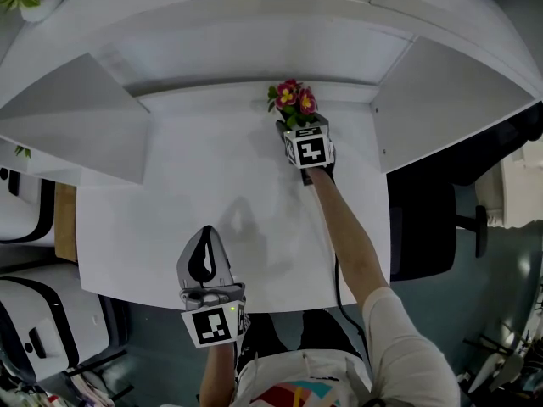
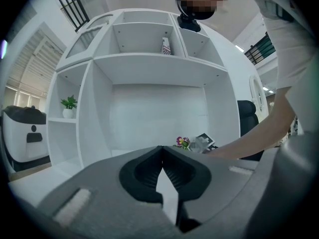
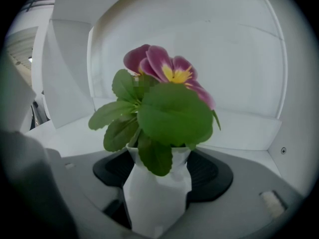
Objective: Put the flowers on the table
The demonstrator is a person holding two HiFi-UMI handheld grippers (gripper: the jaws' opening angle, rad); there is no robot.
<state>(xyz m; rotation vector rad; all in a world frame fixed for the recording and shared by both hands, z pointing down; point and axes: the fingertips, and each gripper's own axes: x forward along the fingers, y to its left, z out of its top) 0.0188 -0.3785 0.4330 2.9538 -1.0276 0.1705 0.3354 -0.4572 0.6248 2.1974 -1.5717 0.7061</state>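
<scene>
Pink and yellow flowers point(image 3: 167, 71) with broad green leaves stand in a small white faceted vase point(image 3: 157, 195). My right gripper point(image 3: 160, 169) is shut on the vase, with a black pad against each of its sides. In the head view the flowers point(image 1: 294, 100) are at the back of the white table point(image 1: 212, 185), just in front of the rear wall, with the right gripper point(image 1: 299, 125) right behind them. The gripper body hides the vase's base. My left gripper point(image 1: 206, 234) hovers over the table's near edge, jaws shut and holding nothing, their tips point(image 2: 160, 148) meeting.
The table sits inside a white shelf unit with angled side panels point(image 1: 85, 117) left and right. A small potted plant point(image 2: 69, 103) stands on a left shelf and a box point(image 2: 166, 46) on an upper one. A dark chair point(image 1: 428, 227) is to the right.
</scene>
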